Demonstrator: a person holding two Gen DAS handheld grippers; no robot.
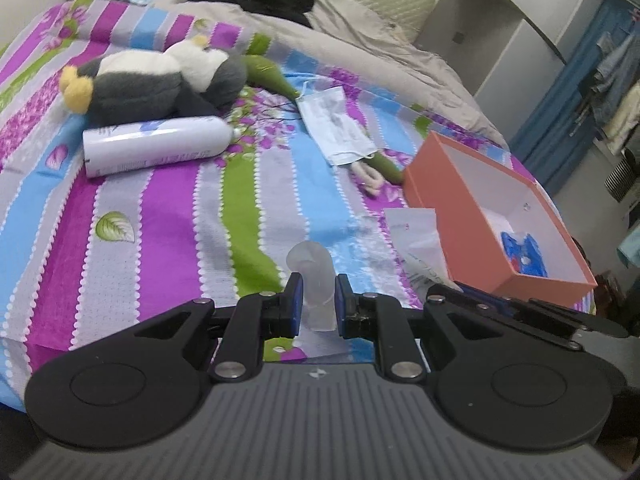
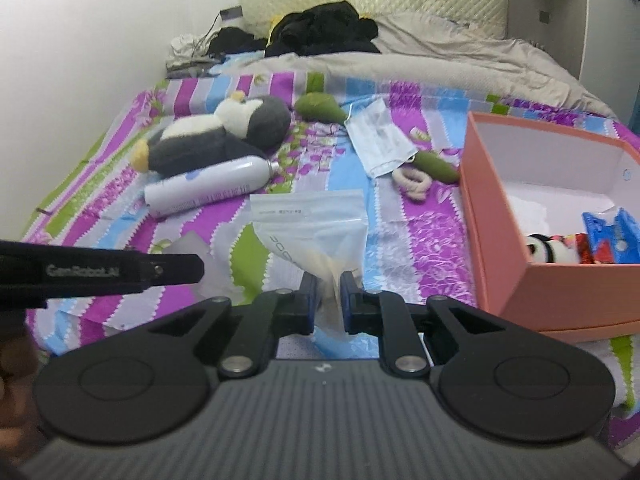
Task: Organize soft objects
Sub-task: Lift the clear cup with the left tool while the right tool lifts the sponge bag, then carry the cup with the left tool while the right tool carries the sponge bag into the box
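Note:
My left gripper is shut on a translucent soft silicone piece, held just above the striped bedsheet. My right gripper is shut on a clear plastic zip bag, which stands up between the pads; the bag also shows in the left wrist view. The orange box sits at the right, with a blue packet and a small panda toy inside. A grey-and-white penguin plush, a green plush toy and a face mask lie farther back.
A white spray can lies beside the penguin. Black clothes and a grey blanket are heaped near the headboard. The wall runs along the left. The left gripper's arm crosses the right wrist view at the left.

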